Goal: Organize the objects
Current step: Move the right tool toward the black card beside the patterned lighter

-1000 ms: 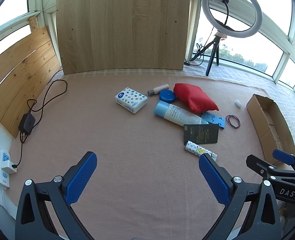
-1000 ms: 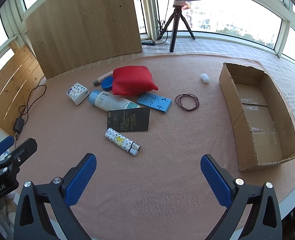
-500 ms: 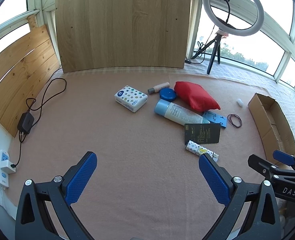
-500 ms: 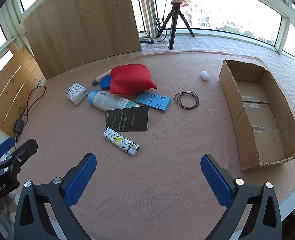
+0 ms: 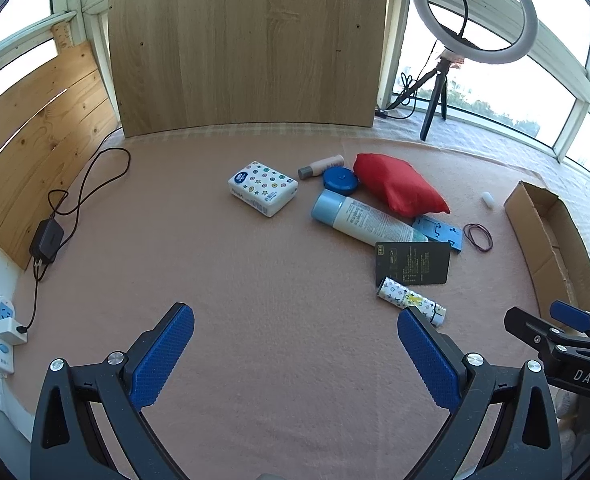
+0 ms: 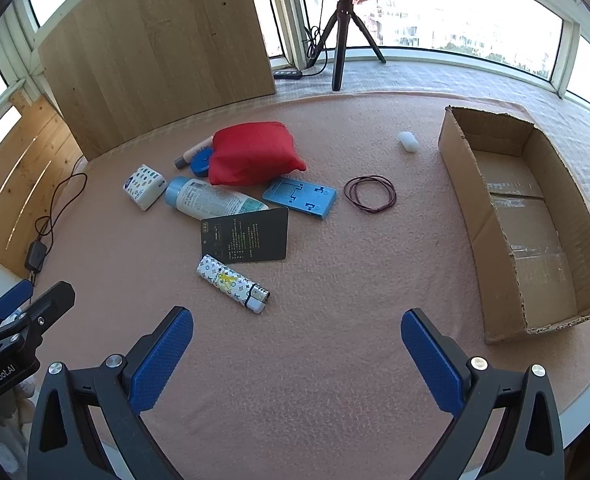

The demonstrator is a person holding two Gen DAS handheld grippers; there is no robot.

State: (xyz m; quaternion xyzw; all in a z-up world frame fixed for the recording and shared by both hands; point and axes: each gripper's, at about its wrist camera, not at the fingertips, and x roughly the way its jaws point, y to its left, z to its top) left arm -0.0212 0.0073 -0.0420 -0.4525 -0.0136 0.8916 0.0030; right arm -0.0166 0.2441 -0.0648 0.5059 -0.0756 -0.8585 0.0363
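Two claws, both spread wide, both empty, both hovering over pink table [image 6: 315,360] cloth. Left claw [image 5: 295,354] low in its own view, blue pads far apart, nothing between them. Right claw [image 6: 297,354] likewise gaping, nothing gripped.

Seen from the right wrist: lighter [image 6: 233,283] at 11 o'clock from the claw, lying flat, nearest of all items. Black card [image 6: 245,236] just beyond it, one corner resting on the bottle [image 6: 209,199]. Blue tray [image 6: 300,197] at 12 o'clock, beside the card. Red pouch [image 6: 253,153] farther back, touching the bottle's side. Blue disc [image 6: 201,162] and small tube [image 6: 191,154] tucked against the pouch's left edge. Tissue pack [image 6: 144,185] at 10 o'clock, just left of the bottle cap. Hair ties [image 6: 370,194] looped at 12 o'clock, apart from the tray. White cap [image 6: 408,141] near the box's far corner. Cardboard box [image 6: 467,200] at 2 o'clock, open on top, bare inside.

Seen from the left wrist: charger [image 5: 46,238] and power strip [image 5: 3,330] at 9 o'clock, along the table's edge.
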